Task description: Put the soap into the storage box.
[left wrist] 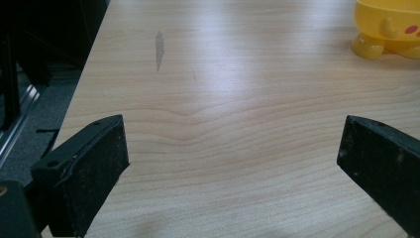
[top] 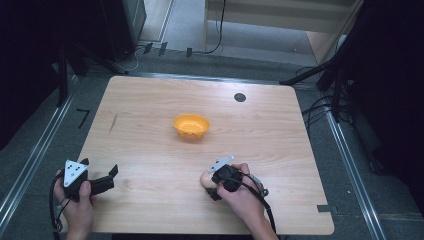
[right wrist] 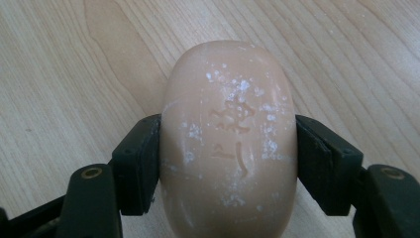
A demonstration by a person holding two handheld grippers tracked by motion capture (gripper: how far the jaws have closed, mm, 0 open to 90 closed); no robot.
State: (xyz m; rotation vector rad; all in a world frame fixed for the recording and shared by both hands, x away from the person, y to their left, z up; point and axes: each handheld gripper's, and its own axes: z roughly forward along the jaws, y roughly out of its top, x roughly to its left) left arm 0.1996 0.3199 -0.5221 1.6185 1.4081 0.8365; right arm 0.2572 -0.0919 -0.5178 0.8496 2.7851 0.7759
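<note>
The soap [right wrist: 229, 144] is one pale peach oval bar, flecked white, with characters pressed into its face. It lies near the table's [top: 150, 105] front edge, clamped at both sides by the right gripper [right wrist: 229, 158], which seems to point down. The left gripper [left wrist: 233, 163] stands wide open over bare wood. One yellow bowl [top: 191, 126] sits mid-table.
</note>
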